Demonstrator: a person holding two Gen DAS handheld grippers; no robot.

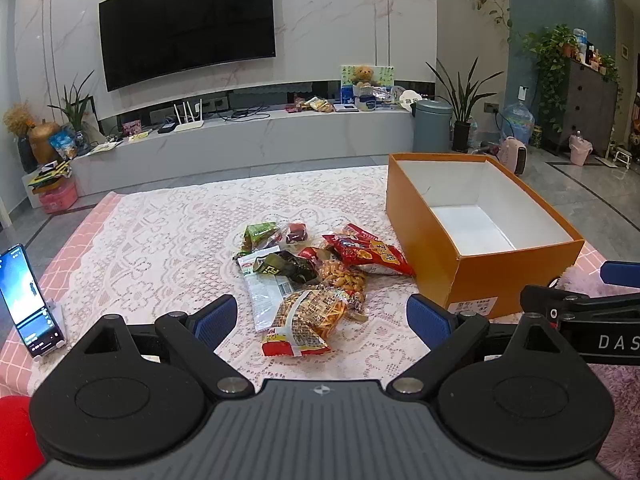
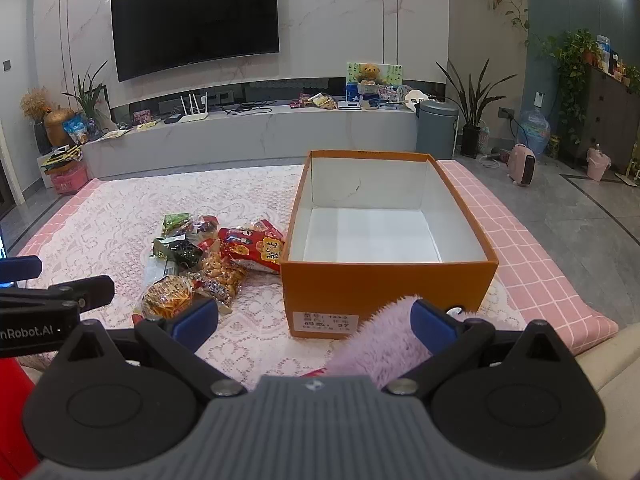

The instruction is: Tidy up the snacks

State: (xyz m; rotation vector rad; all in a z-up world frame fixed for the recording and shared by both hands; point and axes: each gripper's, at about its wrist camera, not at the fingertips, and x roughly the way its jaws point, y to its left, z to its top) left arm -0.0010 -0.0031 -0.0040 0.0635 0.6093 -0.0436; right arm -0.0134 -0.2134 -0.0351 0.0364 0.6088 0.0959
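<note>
A pile of several snack packets (image 1: 316, 276) lies on the lace-covered table; it also shows in the right wrist view (image 2: 208, 264). An open orange box (image 1: 480, 268) with a white, empty inside stands to the right of the pile, and shows in the right wrist view (image 2: 384, 284) too. My left gripper (image 1: 322, 316) is open and empty, just in front of the pile. My right gripper (image 2: 314, 320) is open and empty, in front of the box's near wall. A fuzzy lilac sleeve (image 2: 380, 340) overlaps its right finger.
A phone on a stand (image 1: 30, 304) sits at the table's left edge. The pink checked cloth (image 2: 532, 264) shows at the table's right side. A TV console (image 1: 248, 140), a grey bin (image 1: 432, 124) and plants stand beyond the table.
</note>
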